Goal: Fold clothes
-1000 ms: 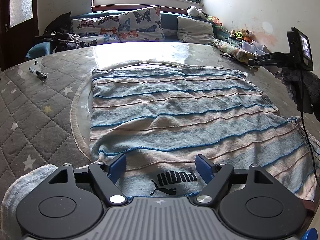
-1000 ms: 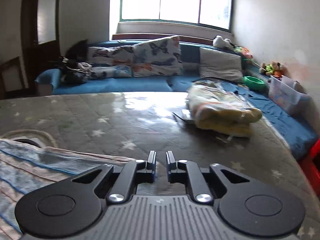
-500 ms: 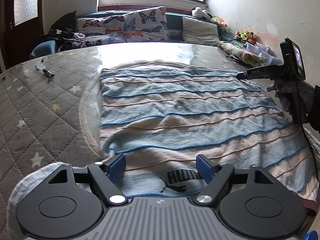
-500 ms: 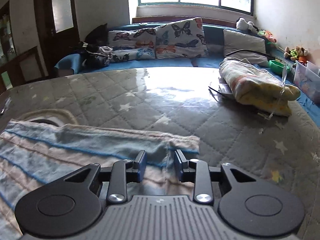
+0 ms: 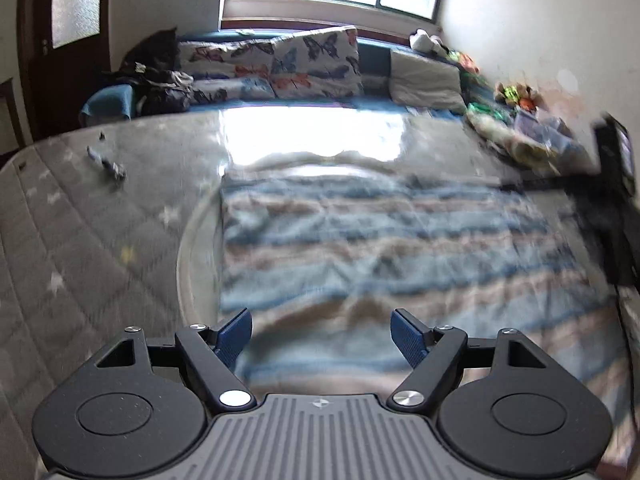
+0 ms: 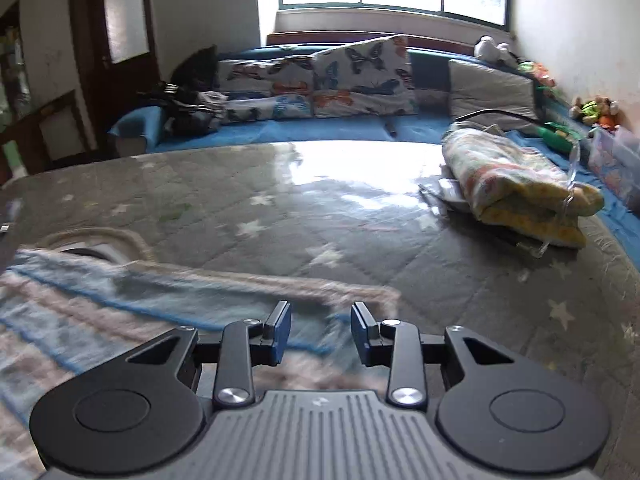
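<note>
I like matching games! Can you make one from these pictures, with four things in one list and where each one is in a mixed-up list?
Things:
1. striped towel
2. butterfly pillows
3. rolled yellow blanket
4. left claw

Places:
A. leaning against the sofa back under the window
B. open, above the near edge of the towel
C. spread flat on the grey star-quilted table cover
D. lying on the table's far right side

Pairs: 1-C, 2-A, 3-D, 4-B
</note>
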The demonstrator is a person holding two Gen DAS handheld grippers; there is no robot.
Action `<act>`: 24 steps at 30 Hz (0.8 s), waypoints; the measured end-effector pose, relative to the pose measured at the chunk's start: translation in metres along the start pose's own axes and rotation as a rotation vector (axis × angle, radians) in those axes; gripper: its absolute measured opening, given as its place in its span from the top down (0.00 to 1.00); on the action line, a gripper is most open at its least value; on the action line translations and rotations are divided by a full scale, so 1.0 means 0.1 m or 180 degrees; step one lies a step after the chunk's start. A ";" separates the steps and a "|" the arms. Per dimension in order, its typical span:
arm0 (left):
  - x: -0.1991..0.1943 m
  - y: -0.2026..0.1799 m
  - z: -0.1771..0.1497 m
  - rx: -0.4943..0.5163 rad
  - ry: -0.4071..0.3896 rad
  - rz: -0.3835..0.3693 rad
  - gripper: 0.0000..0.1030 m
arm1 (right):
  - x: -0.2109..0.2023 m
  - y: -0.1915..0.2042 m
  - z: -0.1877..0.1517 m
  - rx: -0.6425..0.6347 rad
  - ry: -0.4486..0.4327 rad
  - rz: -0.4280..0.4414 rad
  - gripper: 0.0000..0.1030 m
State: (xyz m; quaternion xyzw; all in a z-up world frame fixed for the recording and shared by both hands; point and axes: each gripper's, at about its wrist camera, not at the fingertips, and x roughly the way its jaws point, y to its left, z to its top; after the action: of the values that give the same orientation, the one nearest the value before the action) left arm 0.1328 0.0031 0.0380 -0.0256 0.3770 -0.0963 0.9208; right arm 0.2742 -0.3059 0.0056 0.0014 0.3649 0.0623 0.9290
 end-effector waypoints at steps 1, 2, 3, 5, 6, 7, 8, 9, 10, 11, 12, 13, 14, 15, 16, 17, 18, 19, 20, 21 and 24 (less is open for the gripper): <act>0.04 0.00 0.07 -0.0025 -0.0018 -0.0002 0.26 | -0.04 0.02 -0.02 -0.0011 0.0020 0.0048 0.66; 0.10 -0.01 0.15 -0.0048 -0.0031 -0.0014 0.26 | -0.07 0.05 -0.04 -0.0045 0.0039 0.0090 0.65; 0.17 -0.01 0.21 -0.0056 -0.0048 -0.0025 0.26 | -0.10 0.08 -0.07 -0.0080 0.0058 0.0130 0.65; 0.31 -0.02 0.34 -0.0070 -0.0064 -0.0047 0.27 | -0.15 0.12 -0.11 -0.0165 0.0080 0.0161 0.64; 0.39 0.00 0.39 -0.0103 -0.0048 -0.0077 0.27 | -0.16 0.14 -0.13 -0.0181 0.0097 0.0171 0.63; 0.47 0.01 0.44 -0.0150 -0.0021 -0.0118 0.28 | -0.17 0.15 -0.15 -0.0196 0.0112 0.0181 0.63; 0.55 0.03 0.48 -0.0171 -0.0015 -0.0115 0.29 | -0.17 0.16 -0.16 -0.0210 0.0124 0.0189 0.63; 0.61 0.04 0.50 -0.0184 -0.0017 -0.0086 0.30 | -0.17 0.16 -0.17 -0.0214 0.0134 0.0187 0.63; 0.68 0.06 0.52 -0.0203 -0.0017 -0.0057 0.30 | -0.16 0.16 -0.18 -0.0218 0.0144 0.0186 0.63; 0.73 0.08 0.53 -0.0222 -0.0009 -0.0034 0.30 | -0.15 0.17 -0.19 -0.0213 0.0150 0.0187 0.62; 0.78 0.11 0.54 -0.0241 0.0003 -0.0014 0.31 | -0.14 0.17 -0.19 -0.0221 0.0140 0.0188 0.62; 0.84 0.14 0.54 -0.0236 0.0021 0.0049 0.32 | -0.13 0.18 -0.19 -0.0239 0.0133 0.0186 0.61; 0.89 0.16 0.54 -0.0218 0.0043 0.0137 0.34 | -0.12 0.19 -0.19 -0.0254 0.0129 0.0181 0.59; 0.94 0.18 0.53 -0.0199 0.0064 0.0224 0.36 | -0.09 0.19 -0.18 -0.0264 0.0123 0.0179 0.57; 0.96 0.20 0.53 -0.0184 0.0059 0.0291 0.41 | -0.07 0.19 -0.17 -0.0274 0.0116 0.0177 0.55; 0.96 0.21 0.53 -0.0170 0.0038 0.0346 0.46 | -0.04 0.20 -0.15 -0.0283 0.0104 0.0171 0.54; 0.96 0.21 0.52 -0.0157 0.0017 0.0400 0.48 | -0.02 0.19 -0.14 -0.0274 0.0098 0.0171 0.54; 0.97 0.22 0.52 -0.0144 -0.0004 0.0455 0.49 | 0.00 0.19 -0.13 -0.0264 0.0092 0.0171 0.53; 0.97 0.23 0.51 -0.0130 -0.0025 0.0510 0.49 | 0.03 0.19 -0.11 -0.0253 0.0082 0.0176 0.53; 0.98 0.23 0.51 -0.0117 -0.0046 0.0564 0.48 | 0.05 0.19 -0.10 -0.0243 0.0071 0.0181 0.53; 0.98 0.25 0.50 -0.0107 -0.0096 0.0703 0.47 | 0.10 0.20 -0.07 -0.0266 0.0046 0.0165 0.51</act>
State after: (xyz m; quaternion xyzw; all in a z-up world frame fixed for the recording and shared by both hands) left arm 0.2402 0.0073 0.0034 -0.0008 0.3652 0.0124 0.9309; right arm 0.2749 -0.2853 -0.0052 -0.0283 0.3685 0.1015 0.9236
